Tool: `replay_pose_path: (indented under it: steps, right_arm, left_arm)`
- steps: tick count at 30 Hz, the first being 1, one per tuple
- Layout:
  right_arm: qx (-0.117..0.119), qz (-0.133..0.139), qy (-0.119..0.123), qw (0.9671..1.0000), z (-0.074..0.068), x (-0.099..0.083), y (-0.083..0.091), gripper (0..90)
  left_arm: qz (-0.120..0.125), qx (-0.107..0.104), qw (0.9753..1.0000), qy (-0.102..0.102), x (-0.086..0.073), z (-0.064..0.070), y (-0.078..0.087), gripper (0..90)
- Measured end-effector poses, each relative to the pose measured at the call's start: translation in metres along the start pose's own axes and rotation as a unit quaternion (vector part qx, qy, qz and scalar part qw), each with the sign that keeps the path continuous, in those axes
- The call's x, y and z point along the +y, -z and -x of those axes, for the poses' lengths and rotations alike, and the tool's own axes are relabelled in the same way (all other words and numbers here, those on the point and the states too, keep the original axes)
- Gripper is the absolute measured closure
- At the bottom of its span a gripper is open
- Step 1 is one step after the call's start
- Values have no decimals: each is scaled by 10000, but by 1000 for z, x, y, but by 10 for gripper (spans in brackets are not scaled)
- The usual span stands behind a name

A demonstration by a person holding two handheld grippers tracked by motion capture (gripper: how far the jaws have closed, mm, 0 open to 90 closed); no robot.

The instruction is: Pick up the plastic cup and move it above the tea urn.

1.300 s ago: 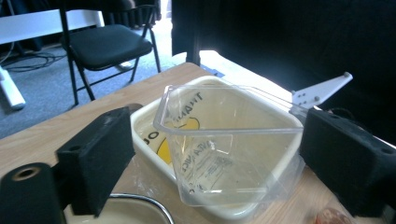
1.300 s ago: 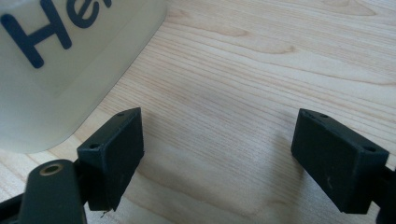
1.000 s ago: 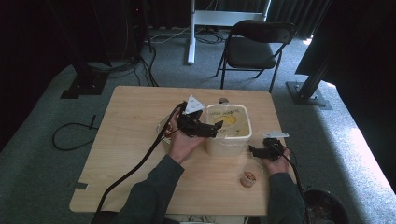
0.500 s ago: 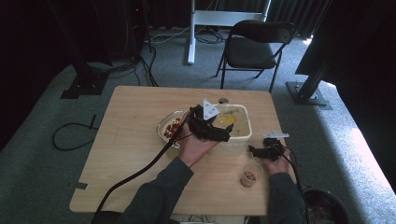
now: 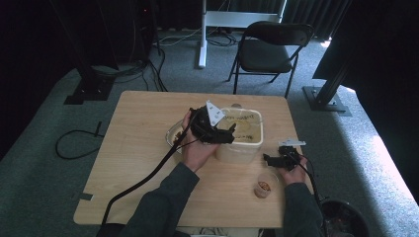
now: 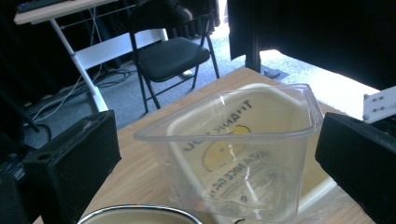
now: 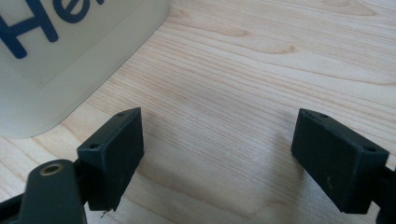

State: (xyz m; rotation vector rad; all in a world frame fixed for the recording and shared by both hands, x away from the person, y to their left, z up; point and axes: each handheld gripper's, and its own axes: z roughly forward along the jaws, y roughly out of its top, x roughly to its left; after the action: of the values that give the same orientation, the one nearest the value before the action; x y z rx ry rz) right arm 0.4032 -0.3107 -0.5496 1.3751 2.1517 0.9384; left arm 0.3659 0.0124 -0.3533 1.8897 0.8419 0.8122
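At a wooden table (image 5: 138, 163), the left gripper (image 5: 225, 136) hangs with its jaws spread wide at the near-left rim of a clear plastic tub (image 5: 241, 134), holding nothing; in the left gripper view the tub (image 6: 238, 149) sits between the two black jaws but farther off, its printed lettering and yellow smiley reading through the clear wall, and the metal rim of a bowl (image 6: 140, 213) shows at the bottom edge. The right gripper (image 5: 269, 160) rests low at the table's right side, jaws likewise wide apart over bare wood, with the cream side of the tub (image 7: 70, 60) and its blue lettering just beside its left jaw. A small cup (image 5: 265, 185) of brown contents stands near the right gripper, toward the person. Behind the table, a black folding chair (image 5: 269, 49) stands on grey carpet.
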Motion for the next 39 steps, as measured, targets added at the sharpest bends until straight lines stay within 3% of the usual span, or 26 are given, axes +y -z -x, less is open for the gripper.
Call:
replay_pose_path:
  steps: [3, 11, 15, 20, 21, 24, 26, 30, 33, 34, 37, 39]
  right_arm:
    - [-1, 1, 0, 10000, 0, 0, 0, 162]
    - [3, 1, 8, 10000, 0, 0, 0, 161]
    - [2, 4, 12, 10000, 0, 0, 0, 162]
    - [1, 4, 9, 10000, 0, 0, 0, 162]
    - [4, -1, 3, 10000, 0, 0, 0, 162]
    - [1, 4, 9, 10000, 0, 0, 0, 162]
    - [2, 4, 9, 10000, 0, 0, 0, 162]
    - [2, 4, 8, 10000, 0, 0, 0, 162]
    - [5, 3, 10, 10000, 0, 0, 0, 162]
    - [5, 4, 11, 10000, 0, 0, 0, 162]
    - [7, 3, 14, 10000, 0, 0, 0, 161]
    - [8, 3, 15, 10000, 0, 0, 0, 162]
  left_arm:
    - [-28, 115, 9999, 9, -1, -5, 1, 5]
    - [-182, 277, 9987, 379, -17, -28, 0, 10]
    - [-187, 127, 9988, 436, -18, -26, 3, 10]
    - [87, -310, 9970, 704, -8, -22, 5, 13]
    - [122, -379, 9959, 809, -6, -24, 4, 28]
    - [47, -383, 9954, 874, 2, -27, -4, 54]
    - [58, -540, 9931, 1042, 5, -31, -11, 99]
    - [-259, -674, 9910, 1130, 7, -32, -26, 132]
    - [-342, -637, 9910, 1123, 5, -31, -31, 157]
    - [-383, -538, 9915, 1117, 4, -32, -32, 171]
    - [-506, -293, 9921, 1108, 3, -38, -31, 300]
    - [-509, -288, 9930, 1022, 3, -41, -29, 399]
